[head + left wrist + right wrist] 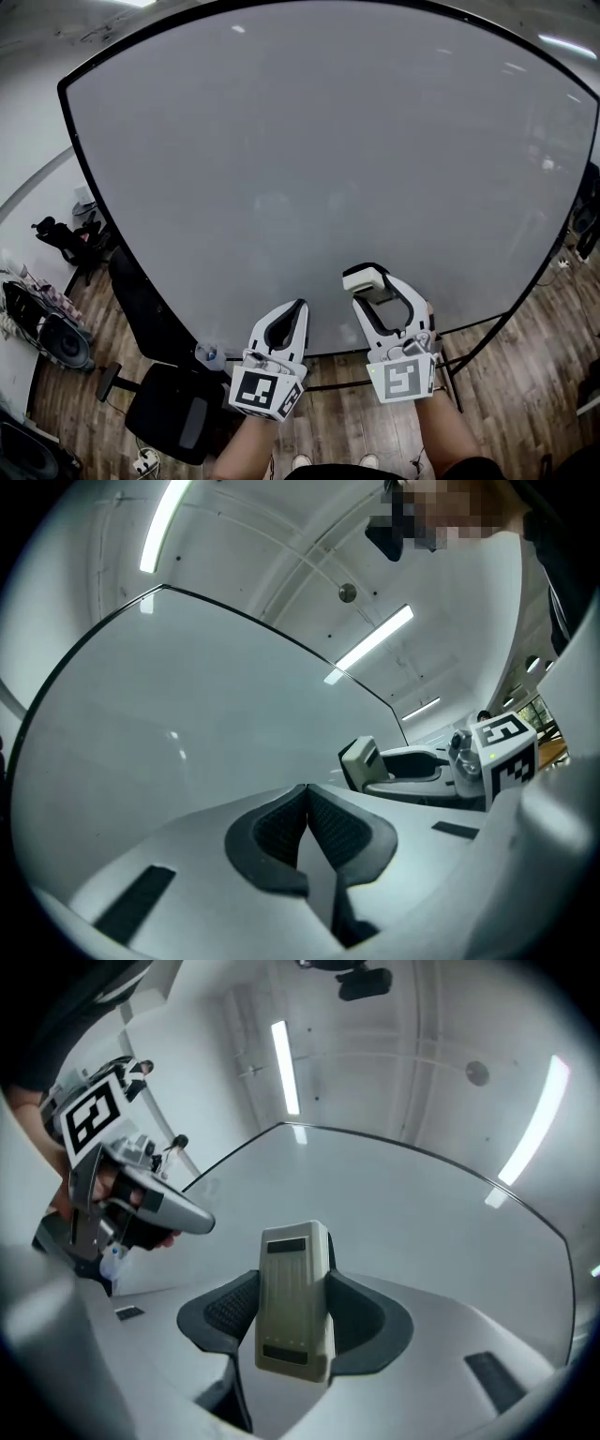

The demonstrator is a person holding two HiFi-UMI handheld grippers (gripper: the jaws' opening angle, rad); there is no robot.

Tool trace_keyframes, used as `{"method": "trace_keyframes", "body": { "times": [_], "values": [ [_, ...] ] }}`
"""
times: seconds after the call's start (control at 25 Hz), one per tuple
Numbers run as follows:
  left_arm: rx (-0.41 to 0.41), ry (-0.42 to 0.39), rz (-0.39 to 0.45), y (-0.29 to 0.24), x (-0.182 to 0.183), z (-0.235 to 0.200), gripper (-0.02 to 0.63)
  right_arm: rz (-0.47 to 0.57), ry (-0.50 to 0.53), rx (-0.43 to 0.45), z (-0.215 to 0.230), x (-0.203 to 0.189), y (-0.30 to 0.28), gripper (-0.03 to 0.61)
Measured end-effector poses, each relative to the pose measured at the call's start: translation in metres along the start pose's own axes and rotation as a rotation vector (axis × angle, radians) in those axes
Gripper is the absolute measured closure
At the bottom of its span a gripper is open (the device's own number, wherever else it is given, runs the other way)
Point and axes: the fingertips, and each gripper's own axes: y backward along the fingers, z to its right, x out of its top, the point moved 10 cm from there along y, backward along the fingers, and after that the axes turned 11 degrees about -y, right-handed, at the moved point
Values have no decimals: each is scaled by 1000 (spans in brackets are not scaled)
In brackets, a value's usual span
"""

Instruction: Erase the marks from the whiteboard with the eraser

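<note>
A large whiteboard (309,159) in a black frame fills the head view; its surface looks plain grey-white, with no marks that I can make out. My right gripper (367,284) is shut on a beige eraser (365,278), held near the board's lower edge. In the right gripper view the eraser (295,1299) stands upright between the dark pads. My left gripper (302,304) is shut with nothing in it, just left of the right one, also low on the board. Its pads (330,829) meet in the left gripper view, where the eraser (358,759) shows to the right.
A black office chair (173,408) stands on the wood floor at lower left, with a small water bottle (210,356) by it. Bags and another chair (66,242) sit farther left. The board's stand legs (450,361) reach the floor at lower right.
</note>
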Motion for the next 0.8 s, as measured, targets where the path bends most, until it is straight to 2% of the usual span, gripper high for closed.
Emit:
{"method": "trace_keyframes", "body": {
  "times": [0.16, 0.24, 0.32, 0.48, 0.64, 0.8],
  "values": [
    [-28, 6, -18, 2, -2, 9, 595, 78, -104, -4, 5, 5, 23, 324],
    [-33, 13, -31, 4, -5, 12, 595, 138, -228, -38, 6, 7, 33, 324],
    [-24, 36, -45, 9, -9, 16, 595, 156, -314, -62, 6, 4, 43, 324],
    [9, 86, -81, 20, -20, 17, 595, 106, -349, -67, 3, -11, 58, 324],
    [-7, 85, -126, 26, -32, 20, 595, 75, -371, -89, -1, -26, 66, 325],
    [-10, 89, -135, 27, -33, 24, 595, 55, -368, -90, -2, -30, 71, 325]
  ]
}}
